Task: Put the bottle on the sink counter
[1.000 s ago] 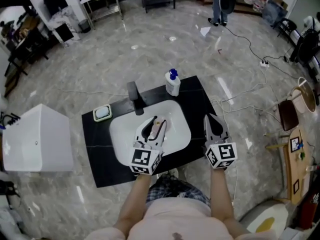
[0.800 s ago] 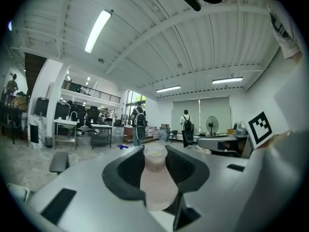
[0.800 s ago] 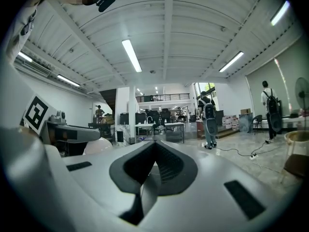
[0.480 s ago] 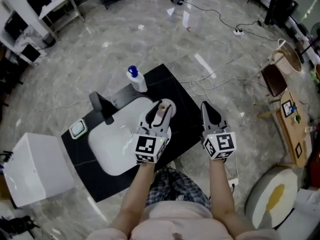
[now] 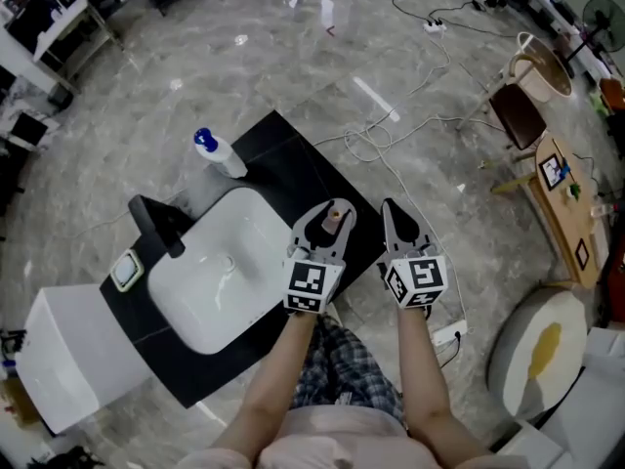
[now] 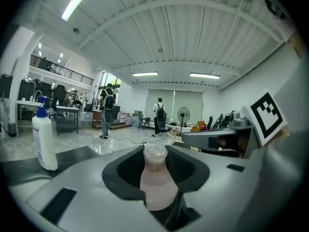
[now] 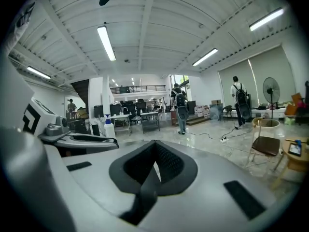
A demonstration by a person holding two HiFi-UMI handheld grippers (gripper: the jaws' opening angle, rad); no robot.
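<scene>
Clamping bottle point(image 6: 155, 180) in left tool point(image 5: 330, 223), right tool point(image 5: 391, 213) closed empty alongside; risks tipping it off tabletop point(image 5: 293, 164) edge just beneath if released here.

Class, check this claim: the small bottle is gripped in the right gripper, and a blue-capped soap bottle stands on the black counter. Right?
Wrong gripper. The small bottle is gripped in the left gripper, as the left gripper view shows; the right gripper is shut on nothing. The blue-capped soap bottle does stand on the black counter.
</scene>
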